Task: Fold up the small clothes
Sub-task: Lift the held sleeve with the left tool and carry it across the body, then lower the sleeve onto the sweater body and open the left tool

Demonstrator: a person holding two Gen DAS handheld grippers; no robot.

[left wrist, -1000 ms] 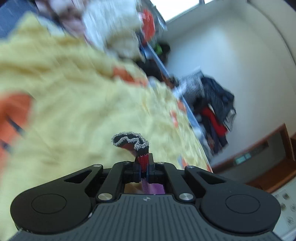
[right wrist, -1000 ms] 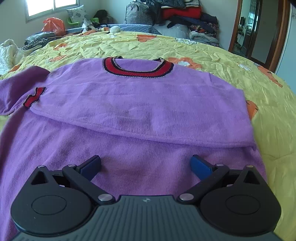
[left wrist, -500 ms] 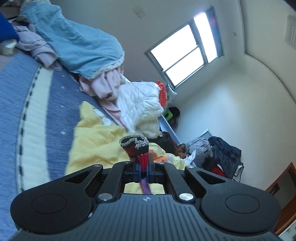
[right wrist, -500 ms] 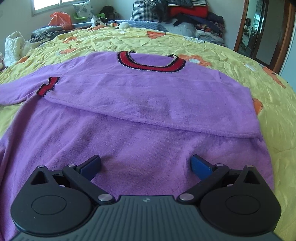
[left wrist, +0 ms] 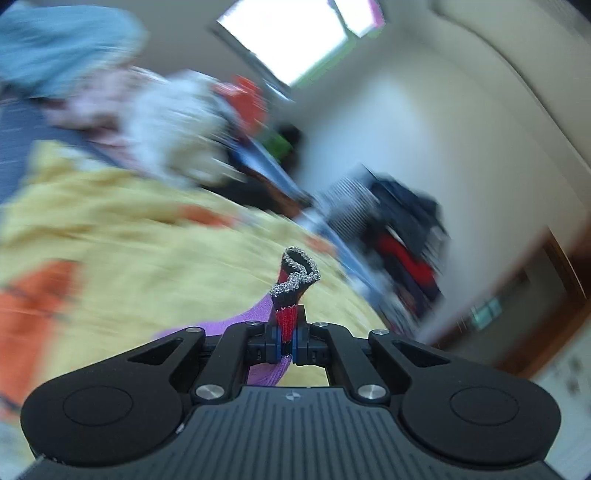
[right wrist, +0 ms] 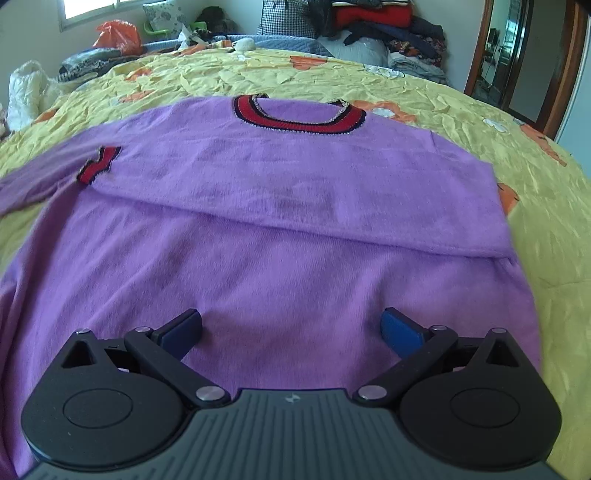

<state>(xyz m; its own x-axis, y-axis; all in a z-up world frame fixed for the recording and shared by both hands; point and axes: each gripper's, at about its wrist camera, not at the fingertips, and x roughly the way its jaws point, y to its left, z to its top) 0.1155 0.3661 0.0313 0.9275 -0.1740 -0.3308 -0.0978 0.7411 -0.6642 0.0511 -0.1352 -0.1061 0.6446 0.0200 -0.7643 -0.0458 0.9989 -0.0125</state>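
Note:
A purple sweater (right wrist: 295,229) with a red and black collar (right wrist: 299,123) lies flat on the yellow bedspread (right wrist: 535,192). One sleeve is folded across the chest, its red cuff (right wrist: 98,170) at the left. My right gripper (right wrist: 291,328) is open and empty, hovering over the sweater's lower part. My left gripper (left wrist: 286,341) is shut on the other sleeve's red and black cuff (left wrist: 293,284), with purple sleeve fabric (left wrist: 255,317) trailing below, held above the bedspread (left wrist: 147,258).
Piles of clothes and bags (right wrist: 369,22) sit at the far side of the bed. A white jacket (right wrist: 24,96) and an orange bag (right wrist: 116,33) lie at the left. A wooden door frame (right wrist: 554,62) stands at the right. The left wrist view is motion-blurred.
My left gripper has swung with the cuff, its view turning from the blue blanket and window back toward the yellow bedspread. My right gripper has edged slightly closer over the sweater.

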